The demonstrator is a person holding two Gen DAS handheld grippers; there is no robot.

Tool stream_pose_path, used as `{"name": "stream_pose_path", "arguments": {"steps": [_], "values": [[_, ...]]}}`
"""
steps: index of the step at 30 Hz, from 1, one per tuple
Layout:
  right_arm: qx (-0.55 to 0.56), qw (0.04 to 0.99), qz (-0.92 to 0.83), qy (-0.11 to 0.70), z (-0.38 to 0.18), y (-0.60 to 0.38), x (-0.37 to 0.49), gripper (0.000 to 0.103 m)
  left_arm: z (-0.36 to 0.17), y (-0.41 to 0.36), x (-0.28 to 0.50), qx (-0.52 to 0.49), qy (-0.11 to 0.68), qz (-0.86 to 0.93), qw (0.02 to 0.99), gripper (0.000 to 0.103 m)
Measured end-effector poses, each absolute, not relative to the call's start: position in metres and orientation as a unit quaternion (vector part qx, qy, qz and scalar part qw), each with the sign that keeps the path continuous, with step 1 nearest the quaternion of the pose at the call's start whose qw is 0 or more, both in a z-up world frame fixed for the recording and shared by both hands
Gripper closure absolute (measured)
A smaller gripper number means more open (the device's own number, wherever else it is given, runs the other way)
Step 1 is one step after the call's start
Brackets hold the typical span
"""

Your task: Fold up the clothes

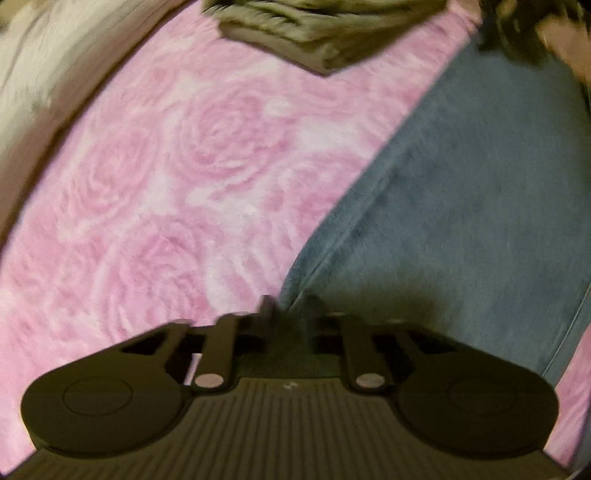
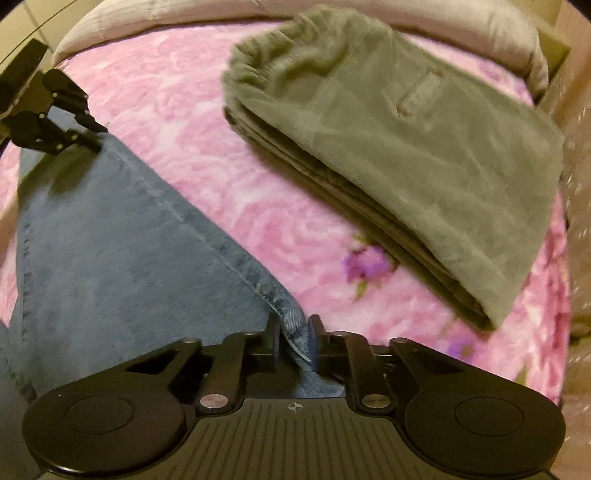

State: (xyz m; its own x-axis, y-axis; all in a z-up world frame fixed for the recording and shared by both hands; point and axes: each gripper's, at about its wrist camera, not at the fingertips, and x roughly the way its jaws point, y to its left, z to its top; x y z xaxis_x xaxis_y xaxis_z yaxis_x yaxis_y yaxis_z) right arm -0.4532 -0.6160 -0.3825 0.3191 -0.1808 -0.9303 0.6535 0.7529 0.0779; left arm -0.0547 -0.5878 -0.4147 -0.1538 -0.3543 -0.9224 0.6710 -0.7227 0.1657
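Both grippers pinch the jeans [image 2: 110, 251]: right gripper [image 2: 293, 343] at bottom centre, left gripper [image 2: 94, 138] upper left, leg running diagonally between

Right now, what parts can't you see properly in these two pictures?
- Left wrist view: the left gripper fingertips are blurred and in shadow, so its grip on the jeans edge is unclear.
- Left wrist view: the folded green garment is cut off by the top edge.
- Right wrist view: the jeans run off the left and bottom edges; the right gripper hides the pinched hem.
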Motion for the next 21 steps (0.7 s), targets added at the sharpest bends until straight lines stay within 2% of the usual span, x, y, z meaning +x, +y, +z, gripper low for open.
{"name": "stream_pose_path", "arguments": {"steps": [5,9,12,16,17,19,20,21], "values": [[0.174,0.801,-0.313,0.48,-0.331,-0.555,-0.455,0.094,-0.367,-0.53,-0.056,0.516,0.113,-0.749,0.4,0.1],[0.114,0.812,-0.345,0.457,-0.284,-0.459,-0.456,0.094,-0.32,-0.448,-0.054,0.471,0.13,-0.751,0.445,0.1],[0.094,0.805,-0.361,0.461,-0.265,-0.376,-0.455,0.093,-0.295,-0.368,-0.058,0.44,0.166,-0.744,0.474,0.1],[0.129,0.773,-0.358,0.507,-0.278,-0.279,-0.456,0.093,-0.304,-0.269,-0.066,0.413,0.28,-0.707,0.502,0.099],[0.143,0.761,-0.358,0.522,-0.288,-0.26,-0.455,0.088,-0.313,-0.248,-0.069,0.41,0.317,-0.69,0.505,0.097],[0.162,0.719,-0.366,0.568,-0.313,-0.231,-0.453,0.052,-0.334,-0.217,-0.073,0.404,0.393,-0.652,0.507,0.093],[0.161,0.697,-0.386,0.583,-0.323,-0.219,-0.454,0.023,-0.342,-0.205,-0.073,0.395,0.424,-0.639,0.506,0.092],[0.176,0.686,-0.403,0.579,-0.33,-0.211,-0.458,0.02,-0.348,-0.194,-0.073,0.385,0.449,-0.626,0.509,0.089]]}}
